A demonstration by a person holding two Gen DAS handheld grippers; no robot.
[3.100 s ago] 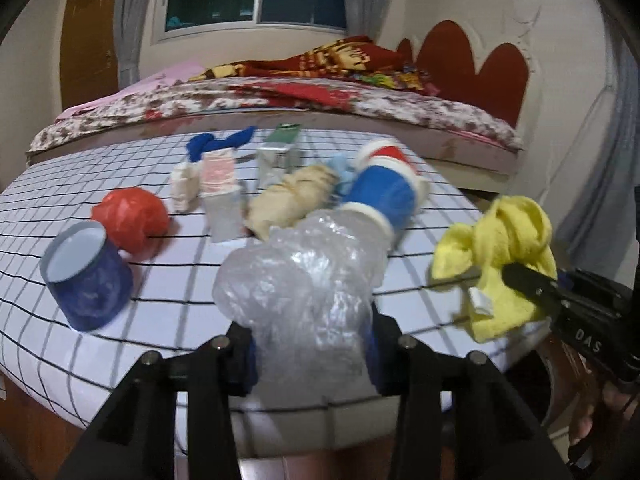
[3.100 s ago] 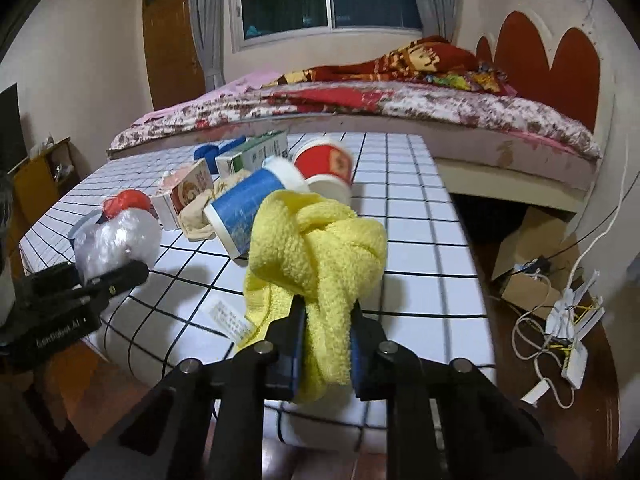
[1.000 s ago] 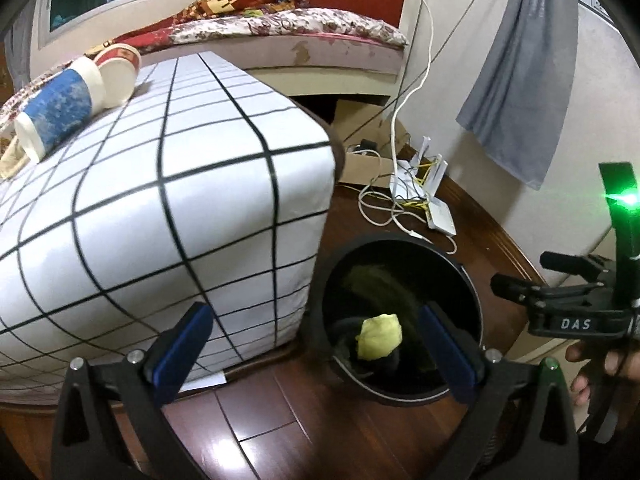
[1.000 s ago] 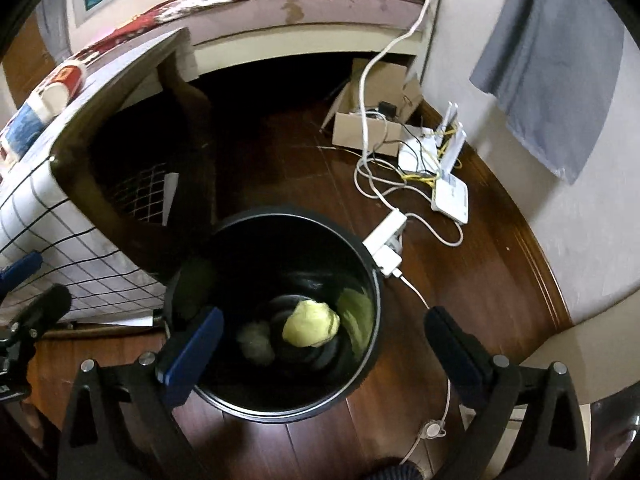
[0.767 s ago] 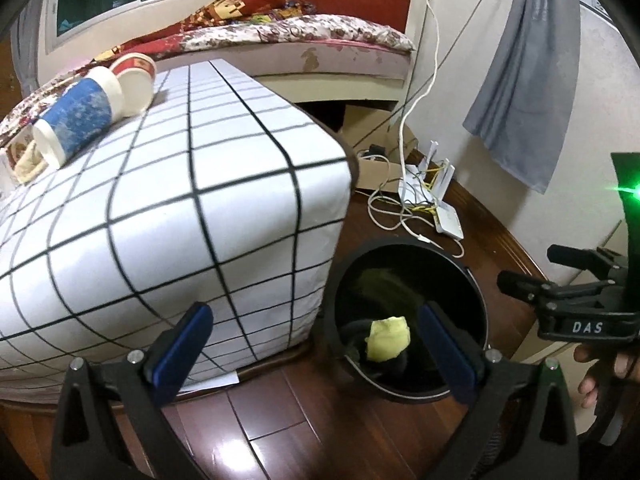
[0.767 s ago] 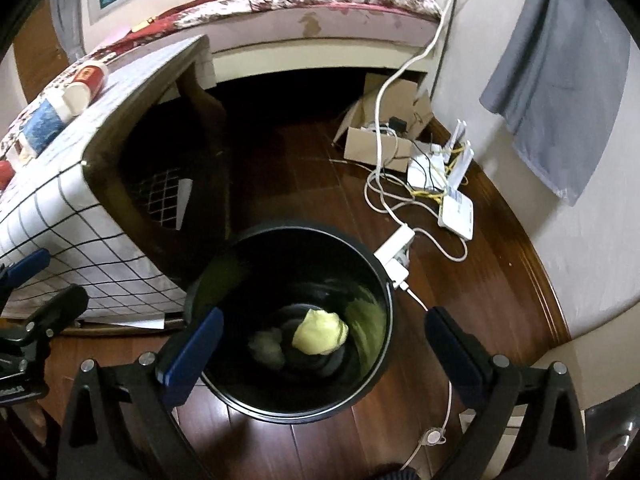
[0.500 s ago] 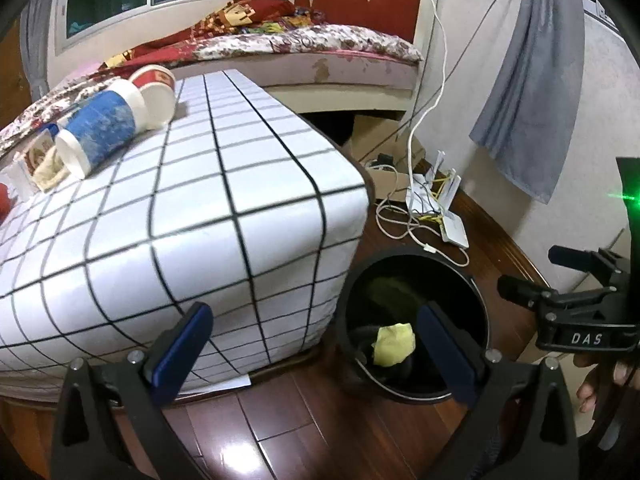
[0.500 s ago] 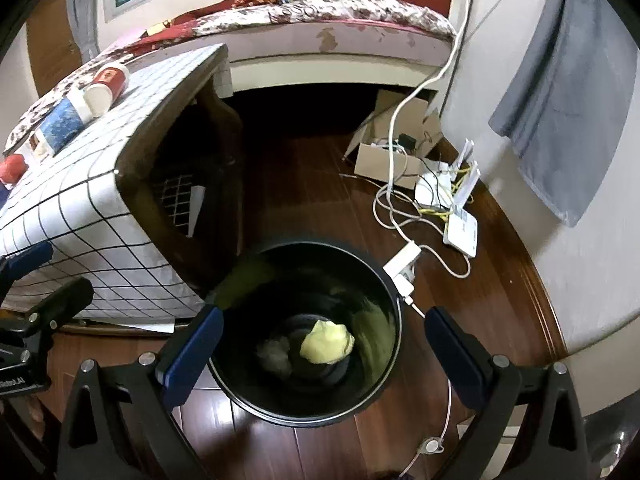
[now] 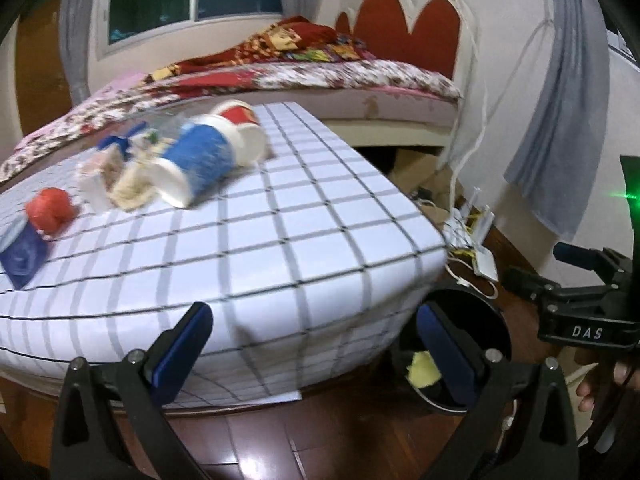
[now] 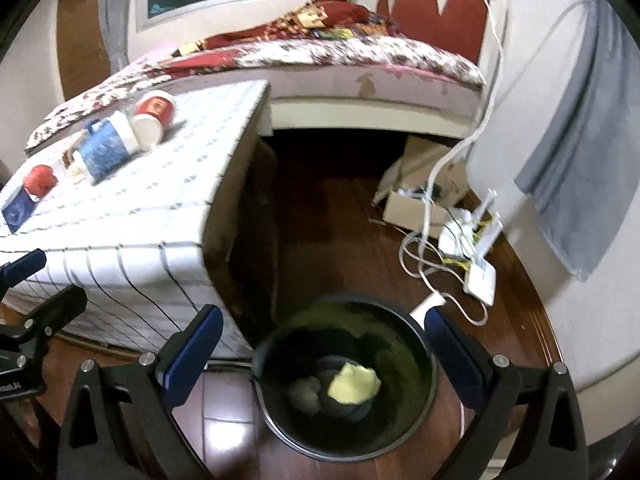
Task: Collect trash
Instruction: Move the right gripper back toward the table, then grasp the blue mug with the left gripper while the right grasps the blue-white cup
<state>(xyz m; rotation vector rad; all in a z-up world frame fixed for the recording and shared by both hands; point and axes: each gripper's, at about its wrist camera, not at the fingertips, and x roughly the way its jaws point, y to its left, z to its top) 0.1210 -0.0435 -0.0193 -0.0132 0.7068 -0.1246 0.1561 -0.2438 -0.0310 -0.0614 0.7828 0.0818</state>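
A black trash bin (image 10: 412, 424) stands on the floor by the table's corner. It holds the yellow cloth (image 10: 354, 387) and the clear plastic wad (image 10: 305, 395). My right gripper (image 10: 320, 352) is open and empty above the bin. My left gripper (image 9: 314, 344) is open and empty, facing the table's near edge; the bin (image 9: 480, 312) is at its lower right. On the checked table (image 9: 280, 240) lie a blue paper cup (image 9: 196, 164), a red-and-white cup (image 9: 240, 124), a red wad (image 9: 50, 208), a dark blue cup (image 9: 22, 258) and small cartons (image 9: 104, 172).
A bed (image 9: 280, 76) stands behind the table. Cables, a power strip and white routers (image 10: 476, 264) lie on the wooden floor right of the bin, with a cardboard box (image 10: 416, 204) behind. A grey curtain (image 10: 580, 160) hangs at the right.
Both grippers dropped their trash in the bin and opened. Since then both have risen and tilted up, the left swinging back toward the tabletop so the remaining trash comes into view.
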